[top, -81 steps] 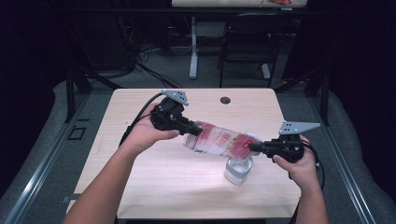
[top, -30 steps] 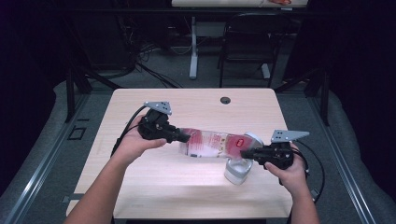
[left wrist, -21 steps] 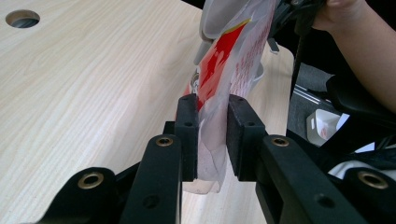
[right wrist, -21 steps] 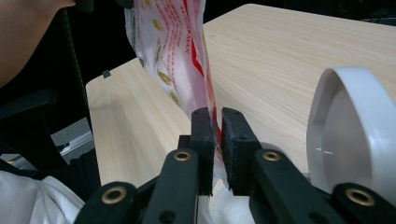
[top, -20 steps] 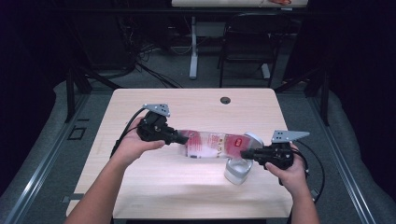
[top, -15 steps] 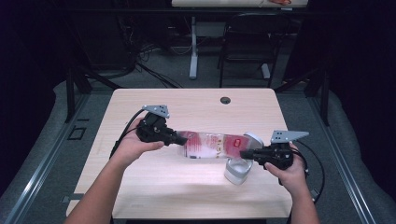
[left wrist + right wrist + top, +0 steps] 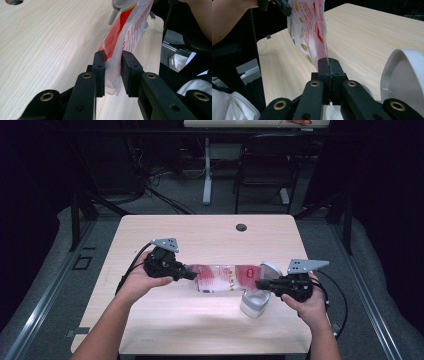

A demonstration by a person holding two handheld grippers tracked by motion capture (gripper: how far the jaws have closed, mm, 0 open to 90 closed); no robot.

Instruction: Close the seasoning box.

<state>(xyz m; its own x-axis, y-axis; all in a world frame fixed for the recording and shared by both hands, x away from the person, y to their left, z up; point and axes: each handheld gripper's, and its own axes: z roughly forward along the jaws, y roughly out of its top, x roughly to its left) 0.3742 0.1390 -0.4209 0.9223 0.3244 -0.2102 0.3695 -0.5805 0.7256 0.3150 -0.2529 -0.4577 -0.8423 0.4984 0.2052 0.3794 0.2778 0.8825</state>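
Both grippers clamp a red-and-white plastic bag, stretched level above the table.

The right gripper (image 7: 260, 283), jaws just closed, pinches the bag (image 7: 225, 276) at one end; a white cup (image 7: 254, 301) stands just beneath it. Beyond, the left gripper (image 7: 192, 274) grips the opposite end over the table (image 7: 210, 232).

My left hand-held gripper (image 7: 187, 274) and my right hand-held gripper (image 7: 261, 283) are matte black, each topped with a grey three-cornered plate and trailing a black cable. Brass-ringed screw holes dot the jaw arms; the pads (image 7: 99, 72) are blocky black. My forearms are bare.
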